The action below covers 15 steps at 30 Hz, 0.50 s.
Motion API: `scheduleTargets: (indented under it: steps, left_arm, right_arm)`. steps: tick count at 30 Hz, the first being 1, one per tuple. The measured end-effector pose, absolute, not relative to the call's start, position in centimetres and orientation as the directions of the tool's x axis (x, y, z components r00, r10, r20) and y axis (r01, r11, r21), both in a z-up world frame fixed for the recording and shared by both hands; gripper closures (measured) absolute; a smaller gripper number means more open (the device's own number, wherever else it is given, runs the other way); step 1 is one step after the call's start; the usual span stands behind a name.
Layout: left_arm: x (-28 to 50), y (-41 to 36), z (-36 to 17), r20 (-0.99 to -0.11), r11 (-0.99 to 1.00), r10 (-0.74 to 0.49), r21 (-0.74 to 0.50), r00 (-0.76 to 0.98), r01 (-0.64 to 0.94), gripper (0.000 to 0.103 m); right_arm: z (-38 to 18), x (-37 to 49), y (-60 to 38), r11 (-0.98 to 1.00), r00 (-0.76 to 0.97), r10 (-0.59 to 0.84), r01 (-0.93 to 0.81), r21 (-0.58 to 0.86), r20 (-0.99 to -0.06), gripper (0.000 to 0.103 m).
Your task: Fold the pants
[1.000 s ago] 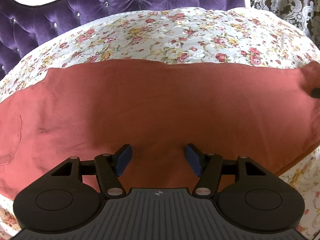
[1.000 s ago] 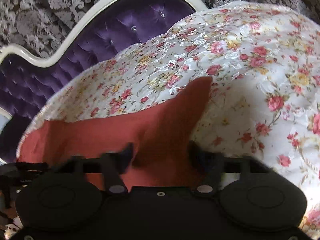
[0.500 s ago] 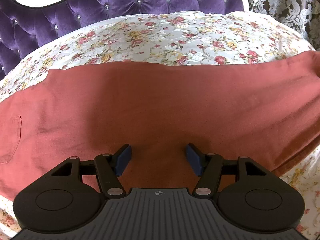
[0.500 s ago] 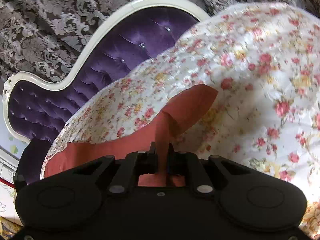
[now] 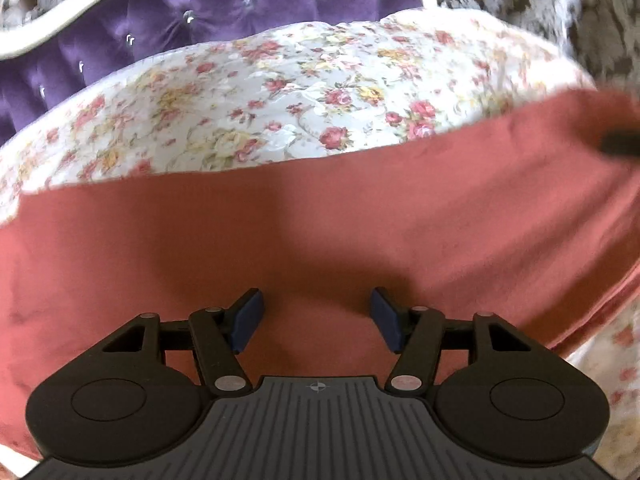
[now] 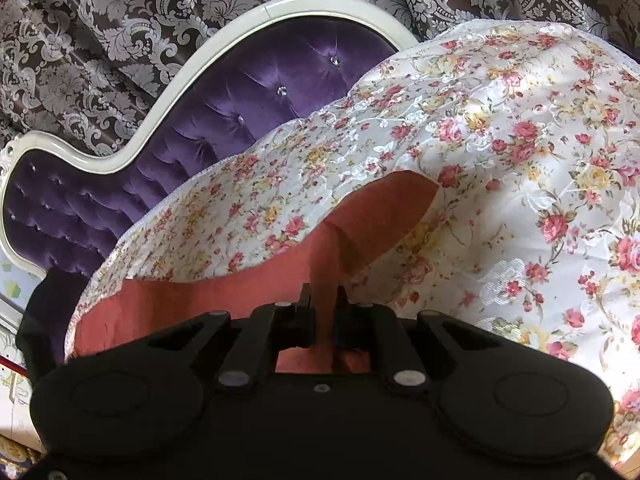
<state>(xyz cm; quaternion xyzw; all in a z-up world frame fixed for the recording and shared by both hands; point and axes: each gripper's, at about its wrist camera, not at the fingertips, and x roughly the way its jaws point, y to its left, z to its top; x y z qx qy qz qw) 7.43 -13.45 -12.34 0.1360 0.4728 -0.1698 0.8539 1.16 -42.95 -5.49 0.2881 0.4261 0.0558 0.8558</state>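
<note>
Rust-red pants (image 5: 320, 220) lie spread across the floral bedspread (image 5: 280, 96). My left gripper (image 5: 316, 314) hovers just over the middle of the cloth, open, its blue pads (image 5: 248, 316) wide apart with nothing pinched. In the right wrist view my right gripper (image 6: 323, 304) is shut on the pants (image 6: 360, 224), pinching a raised fold near the leg end; the cloth rises off the bedspread (image 6: 520, 200) in a ridge. At the far right of the left wrist view a dark blurred tip of the right gripper (image 5: 618, 142) sits on the lifted leg end.
A purple tufted headboard (image 6: 240, 120) with a white frame stands behind the bed. A patterned damask curtain (image 6: 120, 20) hangs beyond it. Bare floral bedspread stretches past the far edge of the pants and to the right.
My right gripper closed on the pants leg end and lifted it off the bed. The left gripper view shifted right along the pants; its jaws stayed apart.
</note>
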Motion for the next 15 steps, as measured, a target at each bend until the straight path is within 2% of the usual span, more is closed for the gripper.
scheduleTargets:
  steps: [2, 4, 10, 15]
  left_arm:
    - [7.1, -13.6, -12.1, -0.850, 0.896, -0.155, 0.095, 0.504, 0.434, 0.045]
    - [7.3, -12.4, -11.9, -0.861, 0.906, -0.167, 0.059, 0.480, 0.420, 0.046]
    - [8.2, -3.9, -11.2, -0.877, 0.973, -0.069, 0.045, 0.476, 0.224, 0.046]
    - [8.0, 4.6, -10.6, -0.869, 0.993, 0.025, 0.077, 0.493, 0.086, 0.046]
  right_arm:
    - [-4.2, 1.5, -41.6, 0.854, 0.640, 0.309, 0.138, 0.502, -0.703, 0.087]
    - [-2.8, 1.9, -40.0, 0.869, 0.655, 0.303, 0.109, 0.483, -0.693, 0.087]
    - [0.9, 3.8, -32.8, 0.870, 0.677, 0.385, -0.038, 0.492, -0.628, 0.086]
    - [1.4, 6.7, -24.5, 0.841, 0.636, 0.490, -0.167, 0.514, -0.595, 0.086]
